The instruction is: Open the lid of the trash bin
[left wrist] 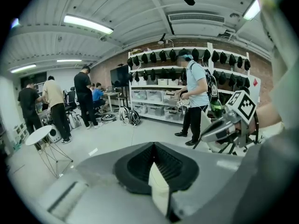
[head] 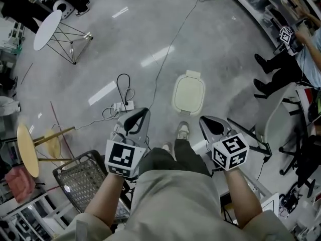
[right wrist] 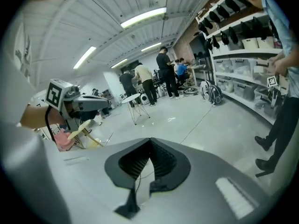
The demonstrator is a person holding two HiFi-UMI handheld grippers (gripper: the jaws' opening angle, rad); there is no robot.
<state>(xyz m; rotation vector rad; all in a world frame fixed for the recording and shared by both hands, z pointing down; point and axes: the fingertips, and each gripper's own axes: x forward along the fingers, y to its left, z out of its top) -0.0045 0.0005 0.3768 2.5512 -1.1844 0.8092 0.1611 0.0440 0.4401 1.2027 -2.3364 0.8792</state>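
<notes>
The trash bin (head: pixel 188 93) stands on the grey floor straight ahead of my feet, its cream lid down. I hold both grippers at waist height, nearer to me than the bin and apart from it. My left gripper (head: pixel 142 112) is left of the bin, its jaws shut on nothing. On the other side, my right gripper (head: pixel 206 120) is also shut and empty. In the left gripper view the left gripper (left wrist: pixel 154 146) has its black pads meeting at the tip, and a cream sliver shows through the slot behind them. The right gripper (right wrist: pixel 149 141) looks the same in its own view.
A black wire basket (head: pixel 83 182) sits by my left leg. A power strip with cables (head: pixel 123 106) lies left of the bin. A white round table (head: pixel 47 29) stands far left, a yellow stool (head: pixel 27 149) near left, a grey chair (head: pixel 276 119) right. Several people stand around.
</notes>
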